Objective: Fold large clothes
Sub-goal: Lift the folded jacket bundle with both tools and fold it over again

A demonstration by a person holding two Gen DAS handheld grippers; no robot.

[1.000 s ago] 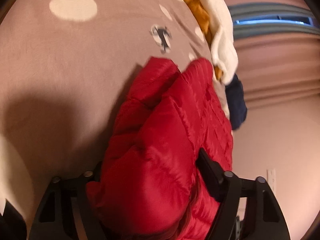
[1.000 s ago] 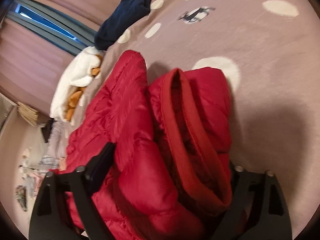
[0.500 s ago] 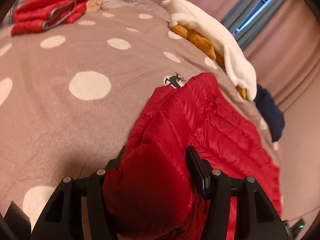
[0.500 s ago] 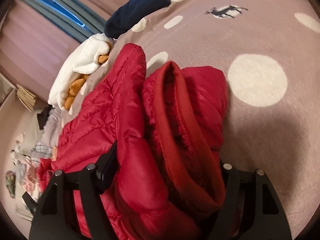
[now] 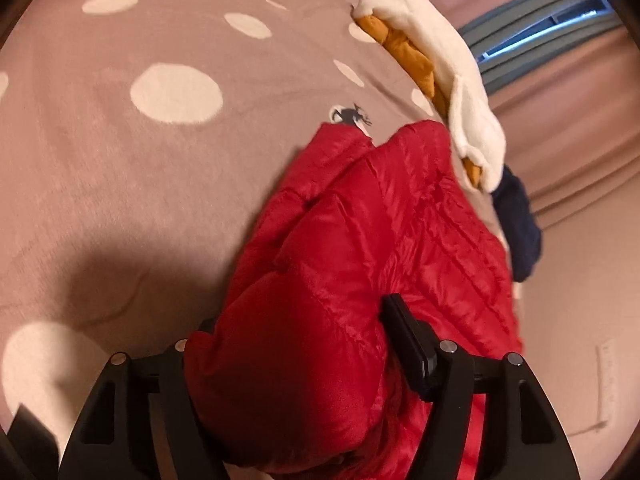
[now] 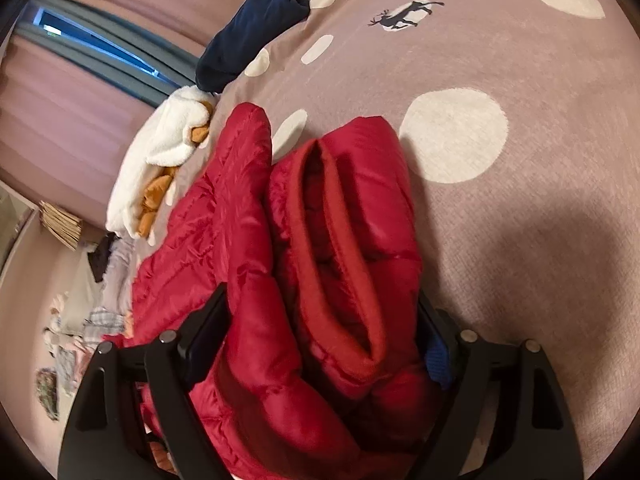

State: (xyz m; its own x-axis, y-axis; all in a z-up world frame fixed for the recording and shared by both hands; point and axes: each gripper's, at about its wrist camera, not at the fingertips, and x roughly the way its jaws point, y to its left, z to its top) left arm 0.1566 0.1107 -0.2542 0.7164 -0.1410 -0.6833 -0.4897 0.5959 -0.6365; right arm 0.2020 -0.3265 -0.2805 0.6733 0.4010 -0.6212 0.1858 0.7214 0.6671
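- We see the left claw (image 5: pixel 296 344) clamped on a thick bunch of the red jacket (image 5: pixel 384 248); its two black fingers (image 5: pixel 404 332) press the padded fabric from either side, though the left-hand finger is mostly buried under the cloth.
- Ahead of the left claw the jacket stretches away over the blanket (image 5: pixel 120 184), a pinkish-brown cover with white dots on a bed.
- Just beyond the jacket's far end, ahead of the left claw, a small deer figure (image 5: pixel 352 114) is printed on the blanket.
- Ahead and to the right of the left claw lies a white fleece garment (image 5: pixel 432 52) with an orange lining, touching the jacket's far edge; a dark blue garment (image 5: pixel 520 232) lies just past it, further right.
- We see the right claw (image 6: pixel 320 328) closed on another bunch of the red jacket (image 6: pixel 248 216), the quilted body and the hood (image 6: pixel 340 240) together filling the gap between its fingers (image 6: pixel 204 328).
- The hood's fleecy rim stands upright between the right claw's fingers, opening towards the camera.
- Ahead and to the left of the right claw sit the white fleece garment (image 6: pixel 160 160) and, further off, the dark blue garment (image 6: pixel 256 28), both on the blanket (image 6: pixel 540 240).
- Far to the left of the right claw, loose clothes (image 6: pixel 92 320) lie in a heap beyond the bed's edge.
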